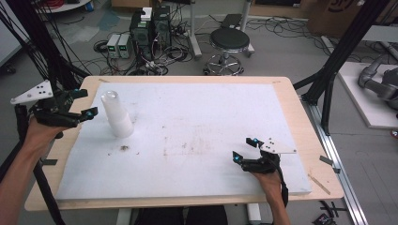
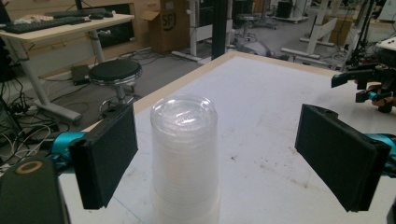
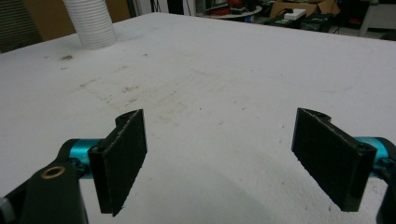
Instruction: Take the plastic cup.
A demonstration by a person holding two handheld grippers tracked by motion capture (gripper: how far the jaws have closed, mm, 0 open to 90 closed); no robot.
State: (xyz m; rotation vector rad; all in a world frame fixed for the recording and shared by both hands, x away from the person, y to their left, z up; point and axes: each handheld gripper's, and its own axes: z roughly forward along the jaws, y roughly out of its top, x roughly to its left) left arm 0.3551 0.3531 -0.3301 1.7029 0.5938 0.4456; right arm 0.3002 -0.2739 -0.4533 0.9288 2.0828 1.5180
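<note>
Standing upside down near the far left corner of the worktop [image 1: 281, 101] is a tall stack of clear, thin-walled plastic cups [image 1: 117, 115], nested tightly so that their rims form fine ribbed rings down its flared base. The topmost cup's flat round bottom faces up, glossy and translucent, with faint moulded marks that are too blurred to read. The stack looks cloudy white where the layers overlap, and it narrows slightly towards the top.

The worktop is a pale wooden board covered by a large matte white sheet, scuffed with brownish smudges and a small dark speck patch just in front of the stack.

At the left edge, a hand holds the left tongs [image 1: 83, 104], black and angular, with turquoise fittings and a grey three-cornered plate on top. They are raised just beside the stack and aimed at it. In the left gripper view, their two flat, black, rough-textured jaws stand wide apart, one to each side of the stack, without touching it.

Near the right front of the sheet, the right tongs [image 1: 244, 149] rest low in the other hand, well apart from the cups. Their jaws are also spread wide, with bare white sheet between them.
</note>
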